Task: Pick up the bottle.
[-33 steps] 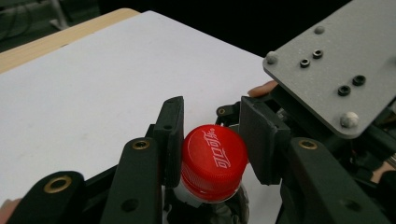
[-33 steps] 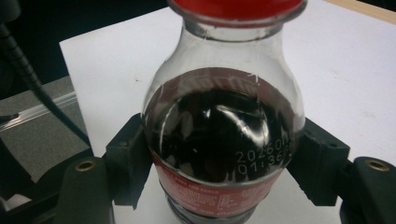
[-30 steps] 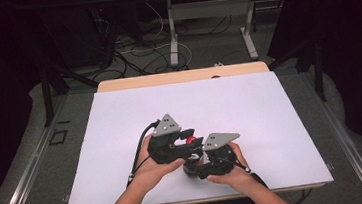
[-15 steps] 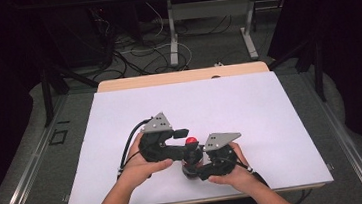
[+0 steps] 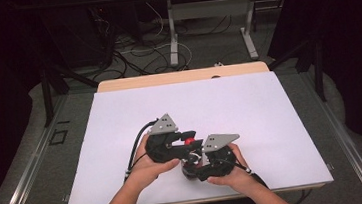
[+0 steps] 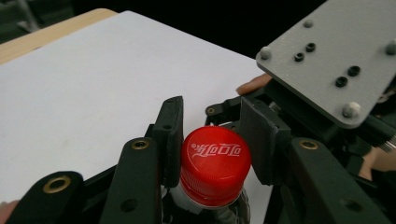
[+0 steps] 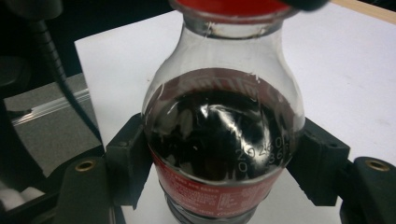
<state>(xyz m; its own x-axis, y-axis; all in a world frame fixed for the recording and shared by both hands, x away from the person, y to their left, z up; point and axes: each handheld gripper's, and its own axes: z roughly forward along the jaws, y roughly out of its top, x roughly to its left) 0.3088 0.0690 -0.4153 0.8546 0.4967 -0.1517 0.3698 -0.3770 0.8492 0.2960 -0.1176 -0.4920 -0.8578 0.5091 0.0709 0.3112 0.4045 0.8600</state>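
A small cola bottle (image 7: 224, 135) with dark liquid and a red label stands near the front of the white table (image 5: 194, 105). My right gripper (image 7: 224, 161) is shut on its body, one pad (image 7: 130, 158) pressing each side. In the high view this gripper (image 5: 195, 168) sits low, under its grey plate. The bottle's red cap (image 6: 215, 163) is between the pads of my left gripper (image 6: 214, 133), whose jaws have just been closing and now press on it. From above, the left gripper (image 5: 185, 142) reaches over the cap (image 5: 189, 141) from the left.
The white sheet reaches far back and out to both sides of the hands. A wooden table edge (image 5: 181, 77) runs along the back. Beyond it are cables and table legs on the floor (image 5: 174, 47). The right gripper's grey plate (image 6: 327, 60) stands close beside the left jaws.
Half a second ago the left gripper sat a little further left with the cap exposed. It has since shifted back right and closed around the cap. The right gripper kept still.
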